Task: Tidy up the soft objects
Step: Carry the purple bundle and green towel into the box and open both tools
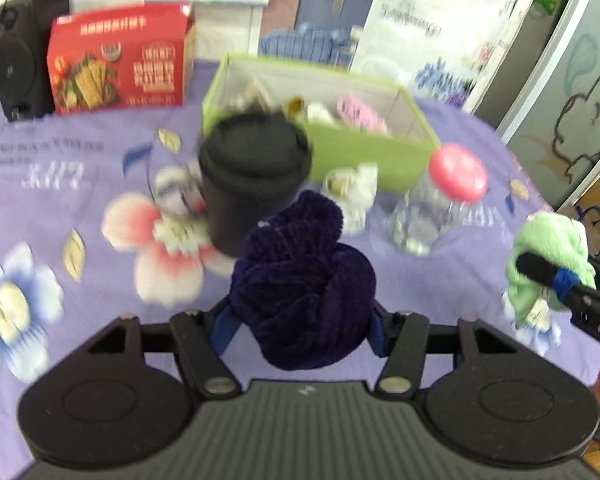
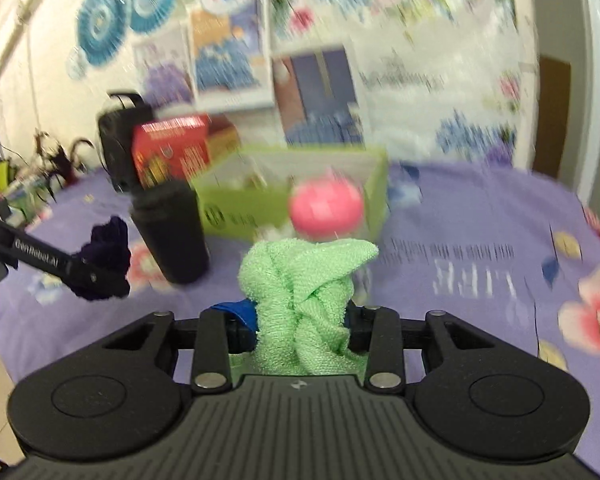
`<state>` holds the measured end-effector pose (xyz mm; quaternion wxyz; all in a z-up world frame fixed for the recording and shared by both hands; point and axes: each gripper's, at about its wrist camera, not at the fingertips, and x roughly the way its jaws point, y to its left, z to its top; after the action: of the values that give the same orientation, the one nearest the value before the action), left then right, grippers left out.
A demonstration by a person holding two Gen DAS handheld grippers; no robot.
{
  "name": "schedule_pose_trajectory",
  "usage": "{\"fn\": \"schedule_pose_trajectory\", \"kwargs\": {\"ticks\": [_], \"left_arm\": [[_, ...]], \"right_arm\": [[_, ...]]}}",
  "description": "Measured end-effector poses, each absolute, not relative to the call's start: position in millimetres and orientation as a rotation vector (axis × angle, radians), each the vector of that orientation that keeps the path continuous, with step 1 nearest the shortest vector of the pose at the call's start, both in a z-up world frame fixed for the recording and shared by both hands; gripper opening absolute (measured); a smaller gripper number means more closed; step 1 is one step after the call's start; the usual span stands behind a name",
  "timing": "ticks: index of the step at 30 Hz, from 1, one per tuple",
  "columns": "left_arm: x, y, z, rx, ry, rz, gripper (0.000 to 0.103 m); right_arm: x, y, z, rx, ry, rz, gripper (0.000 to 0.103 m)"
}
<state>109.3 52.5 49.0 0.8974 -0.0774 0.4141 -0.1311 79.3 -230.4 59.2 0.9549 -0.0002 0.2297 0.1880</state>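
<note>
the left gripper [image 1: 302,320] is clamped tight on a dark purple knotted cloth [image 1: 300,280] and holds it up above the purple flower tablecloth [image 1: 60,168]. the right gripper [image 2: 300,320] is clamped on a light green knotted cloth [image 2: 304,300], also up off the table. a green box [image 1: 364,152] sits past both cloths, with small soft things inside. a black cup [image 1: 252,184] and a clear jar with a pink lid [image 1: 456,172] stand just in front of the box. a red box [image 1: 120,60] and a black speaker [image 1: 16,56] stand at the back.
</note>
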Motion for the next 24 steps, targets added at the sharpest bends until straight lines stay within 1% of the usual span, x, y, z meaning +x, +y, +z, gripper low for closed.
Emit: {"fn": "schedule_pose_trajectory", "kwargs": {"ticks": [4,8,11,15,16,17,18,19,22,24], "left_arm": [[146,69,92,-0.136,0.788,-0.285,0.058],[213,64,128,-0.101,0.73,-0.273,0.058],[268,54,132,-0.106,0.738,-0.273,0.058],[330,39,113,-0.108,0.792,-0.262,0.059],[342,35,105,-0.098,0.815,-0.255,0.06],[354,30,99,-0.083,0.84,-0.258,0.062],[363,28,92,-0.075,0.865,-0.252,0.074],[372,27,86,-0.073,0.883,-0.24,0.083],[379,30,83,-0.08,0.873,-0.227,0.082],[378,32,85,-0.076,0.862,-0.223,0.082]], "right_arm": [[128,-222,97,0.001,0.396,0.416,0.02],[202,-216,122,0.024,0.39,0.435,0.02],[254,-204,124,0.0,0.43,0.437,0.021],[308,-184,105,-0.052,0.503,0.447,0.023],[317,-181,100,-0.058,0.519,0.451,0.027],[327,-179,95,-0.056,0.546,0.459,0.028],[334,-177,90,-0.046,0.572,0.46,0.03],[338,-177,87,-0.038,0.583,0.449,0.032],[344,-174,82,-0.079,0.592,0.406,0.039],[344,-175,82,-0.106,0.573,0.398,0.042]]}}
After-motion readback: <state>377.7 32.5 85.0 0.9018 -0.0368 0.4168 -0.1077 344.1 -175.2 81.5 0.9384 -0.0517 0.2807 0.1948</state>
